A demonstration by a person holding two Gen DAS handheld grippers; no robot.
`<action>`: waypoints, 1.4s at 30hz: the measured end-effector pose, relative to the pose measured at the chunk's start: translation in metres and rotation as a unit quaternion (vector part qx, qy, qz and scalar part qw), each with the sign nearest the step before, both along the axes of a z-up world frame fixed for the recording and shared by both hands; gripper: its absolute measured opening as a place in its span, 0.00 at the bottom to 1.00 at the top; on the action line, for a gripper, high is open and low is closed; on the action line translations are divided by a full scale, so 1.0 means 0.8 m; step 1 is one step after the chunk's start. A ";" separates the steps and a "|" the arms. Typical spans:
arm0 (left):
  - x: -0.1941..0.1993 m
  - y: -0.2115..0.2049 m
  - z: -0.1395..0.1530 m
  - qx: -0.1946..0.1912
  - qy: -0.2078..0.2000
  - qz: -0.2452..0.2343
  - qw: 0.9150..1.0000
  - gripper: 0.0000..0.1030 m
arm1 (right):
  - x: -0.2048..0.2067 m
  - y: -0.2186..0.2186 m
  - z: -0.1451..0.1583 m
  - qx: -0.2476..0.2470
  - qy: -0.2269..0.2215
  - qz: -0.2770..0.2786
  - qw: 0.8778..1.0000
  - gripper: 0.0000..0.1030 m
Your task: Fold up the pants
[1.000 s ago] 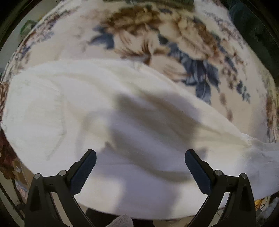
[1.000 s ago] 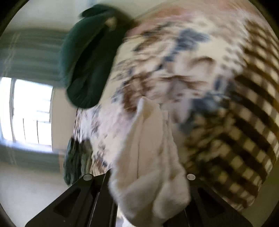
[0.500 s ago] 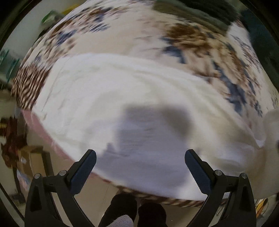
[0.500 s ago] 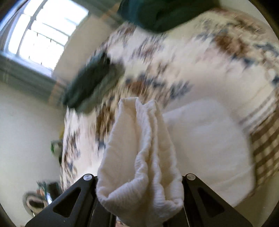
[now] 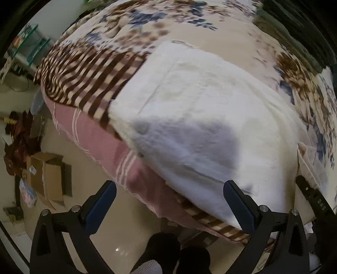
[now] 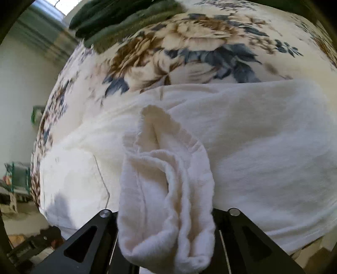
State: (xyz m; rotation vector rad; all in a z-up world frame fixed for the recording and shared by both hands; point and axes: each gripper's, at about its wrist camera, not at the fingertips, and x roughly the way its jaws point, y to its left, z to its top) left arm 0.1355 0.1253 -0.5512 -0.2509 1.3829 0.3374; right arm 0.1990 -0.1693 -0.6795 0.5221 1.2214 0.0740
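Observation:
White pants (image 5: 202,118) lie spread on a flowered bed cover (image 5: 189,27), reaching the bed's near edge. My left gripper (image 5: 168,204) is open and empty, held over the bed's edge just short of the pants. My right gripper (image 6: 166,227) is shut on a bunched end of the white pants (image 6: 166,189), lifted over the rest of the pants (image 6: 263,147) lying flat below. The right gripper's fingertips are hidden by the cloth.
A dark green garment (image 6: 126,19) lies at the far side of the bed. A striped brown blanket (image 5: 88,73) and a pink sheet (image 5: 101,143) hang at the bed's corner. Cardboard boxes (image 5: 46,177) and clutter sit on the floor to the left.
My right gripper has swung round with the bunched cloth and now holds it over the flat pants. My left gripper has drawn back toward the bed's edge and corner, still open.

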 end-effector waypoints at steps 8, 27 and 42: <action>0.008 -0.003 0.012 -0.023 -0.016 -0.003 1.000 1.00 | -0.020 -0.050 0.035 0.166 0.051 0.020 0.985 0.54; -0.031 0.050 0.012 0.039 -0.026 0.069 0.997 1.00 | 0.022 0.052 0.017 -0.092 0.133 -0.044 0.986 0.13; -0.043 0.105 -0.011 -0.130 -0.107 0.175 0.970 1.00 | 0.000 0.014 0.029 0.036 0.116 0.040 0.992 0.54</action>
